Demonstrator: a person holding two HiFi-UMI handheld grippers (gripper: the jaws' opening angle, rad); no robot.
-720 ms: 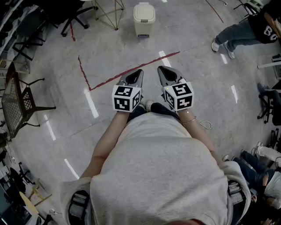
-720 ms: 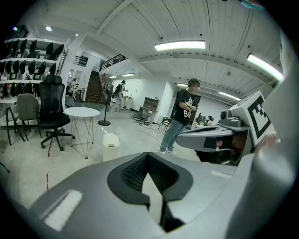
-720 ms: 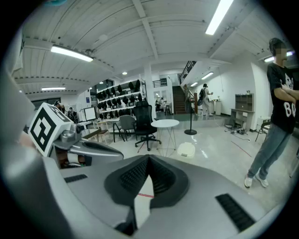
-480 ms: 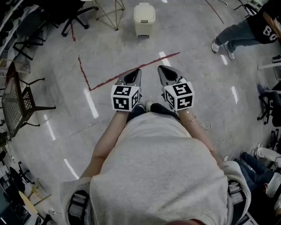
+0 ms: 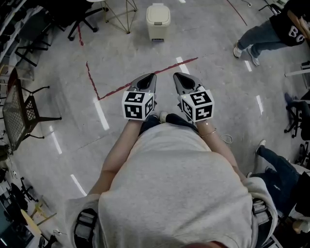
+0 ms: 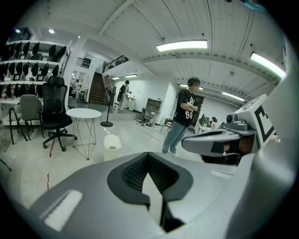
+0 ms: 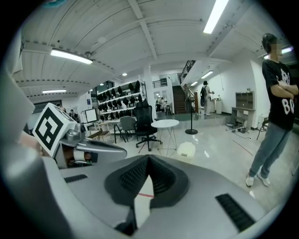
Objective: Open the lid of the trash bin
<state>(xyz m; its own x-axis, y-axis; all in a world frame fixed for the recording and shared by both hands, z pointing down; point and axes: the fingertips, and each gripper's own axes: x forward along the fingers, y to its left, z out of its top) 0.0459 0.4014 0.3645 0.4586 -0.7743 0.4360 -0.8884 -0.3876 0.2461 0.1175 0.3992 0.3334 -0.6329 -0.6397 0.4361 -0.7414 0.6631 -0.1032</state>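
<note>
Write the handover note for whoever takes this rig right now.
Left tool: jaws together, holding nothing, held out in front of the body.
Right tool: the same, right beside the left one.
Trash bin: stands on the floor ahead, beyond the red tape line, apart from both tools. Its lid is down.
Done: nothing on the bin yet.
Left: walk up to the bin, bring a tool to the lid and lift it open.
</note>
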